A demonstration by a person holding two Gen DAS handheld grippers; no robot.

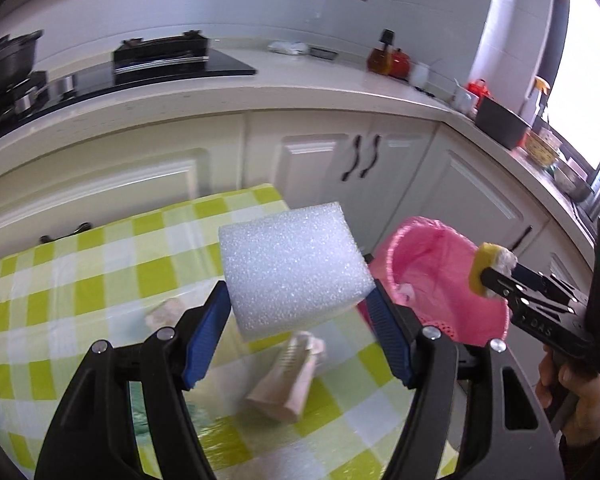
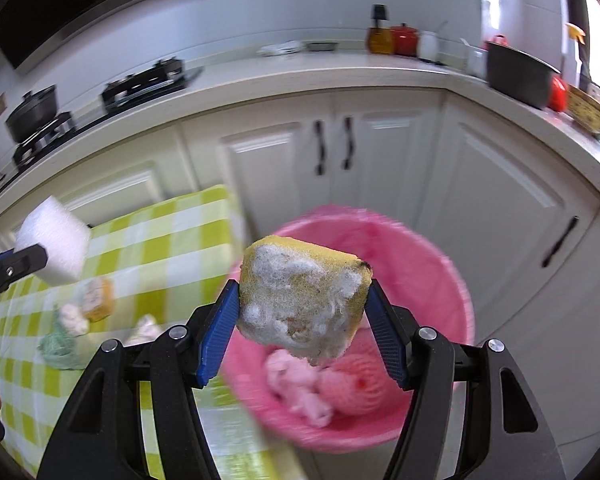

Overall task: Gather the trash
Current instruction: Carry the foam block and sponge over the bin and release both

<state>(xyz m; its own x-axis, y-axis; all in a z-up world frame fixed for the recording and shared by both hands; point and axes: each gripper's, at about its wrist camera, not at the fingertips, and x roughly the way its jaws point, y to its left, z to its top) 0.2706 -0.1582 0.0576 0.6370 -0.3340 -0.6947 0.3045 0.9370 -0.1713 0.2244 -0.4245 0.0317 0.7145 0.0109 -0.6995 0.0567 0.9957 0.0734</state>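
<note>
My left gripper is shut on a white foam block, held above the green-and-white checked tablecloth. My right gripper is shut on a worn yellow sponge, held over the pink-lined bin. In the left wrist view the right gripper with the sponge hangs over the bin, to the right of the foam. In the right wrist view the foam block shows at far left over the table. Pink and white scraps lie in the bin.
A crumpled paper cup and tissue lie on the cloth below the foam. A second sponge, tissue wads and a green mesh lie on the table. White cabinets, a counter with stove and pots stand behind.
</note>
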